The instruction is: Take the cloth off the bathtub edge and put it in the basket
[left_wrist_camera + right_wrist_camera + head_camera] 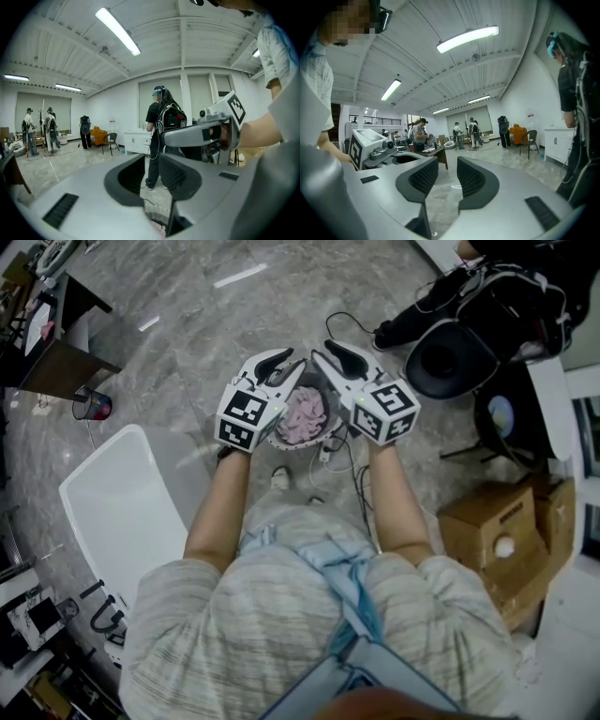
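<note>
The pink cloth point(304, 414) lies bunched inside the small dark basket point(324, 392) on the floor, straight below my hands. My left gripper point(283, 362) and right gripper point(330, 351) hang side by side above it, tips pointing away from me. In the left gripper view the left gripper point(151, 174) has a clear gap between its jaws with nothing in it, and the right gripper point(202, 134) shows beside it. In the right gripper view the right gripper point(447, 177) is open and empty too. The white bathtub point(120, 512) stands at the left.
Cables point(349, 460) trail on the marble floor by the basket. A black bag point(450, 358) and a person's shoes lie at the upper right, cardboard boxes point(497, 538) at the right. A red cup point(94, 407) and a dark table point(58, 364) stand at the left. A person with a backpack point(161, 123) stands ahead.
</note>
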A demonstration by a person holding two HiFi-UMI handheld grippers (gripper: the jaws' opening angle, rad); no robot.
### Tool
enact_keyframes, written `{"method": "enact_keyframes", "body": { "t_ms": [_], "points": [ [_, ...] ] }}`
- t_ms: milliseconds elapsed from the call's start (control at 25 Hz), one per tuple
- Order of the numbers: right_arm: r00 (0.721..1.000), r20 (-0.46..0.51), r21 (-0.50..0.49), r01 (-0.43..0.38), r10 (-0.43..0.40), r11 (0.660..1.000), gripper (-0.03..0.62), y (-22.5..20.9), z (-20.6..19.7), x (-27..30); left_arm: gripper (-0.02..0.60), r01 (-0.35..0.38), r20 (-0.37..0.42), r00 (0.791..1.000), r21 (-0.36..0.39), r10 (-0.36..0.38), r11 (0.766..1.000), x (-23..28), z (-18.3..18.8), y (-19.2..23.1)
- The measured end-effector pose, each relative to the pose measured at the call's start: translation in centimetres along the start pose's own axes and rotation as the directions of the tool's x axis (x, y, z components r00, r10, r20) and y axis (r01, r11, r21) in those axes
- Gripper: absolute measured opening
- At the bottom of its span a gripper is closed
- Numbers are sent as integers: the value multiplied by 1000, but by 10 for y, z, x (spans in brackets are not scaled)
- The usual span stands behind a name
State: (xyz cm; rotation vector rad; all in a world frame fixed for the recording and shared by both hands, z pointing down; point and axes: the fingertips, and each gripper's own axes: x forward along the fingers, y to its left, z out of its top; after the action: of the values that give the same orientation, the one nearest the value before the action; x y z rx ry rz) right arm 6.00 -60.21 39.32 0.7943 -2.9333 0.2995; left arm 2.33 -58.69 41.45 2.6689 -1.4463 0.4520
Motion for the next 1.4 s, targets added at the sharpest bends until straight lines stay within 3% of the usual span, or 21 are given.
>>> {"method": "enact_keyframes", "body": {
  "t_ms": [120,480,600,1080,1400],
  "points": [
    [999,38,-37,-21,23,999,126,15,13,-11,5,-36,55,998,23,35,999,-18,18,-5],
    [991,60,-100,-117,123,988,117,58,31,-39,5,-81,112,990,-13,82,997,-51,39,-35],
    [991,75,-102,-103,111,989,7,62,27,-57,5,-87,116,989,-17,89,996,-57,37,-54],
    [987,33,-149,-148,154,978,5,95,17,-90,5,-119,133,984,-19,121,993,-80,45,-92],
    [981,54,-137,-178,187,974,5,103,26,-100,5,-128,134,982,-20,130,992,-86,48,-102]
  ]
}}
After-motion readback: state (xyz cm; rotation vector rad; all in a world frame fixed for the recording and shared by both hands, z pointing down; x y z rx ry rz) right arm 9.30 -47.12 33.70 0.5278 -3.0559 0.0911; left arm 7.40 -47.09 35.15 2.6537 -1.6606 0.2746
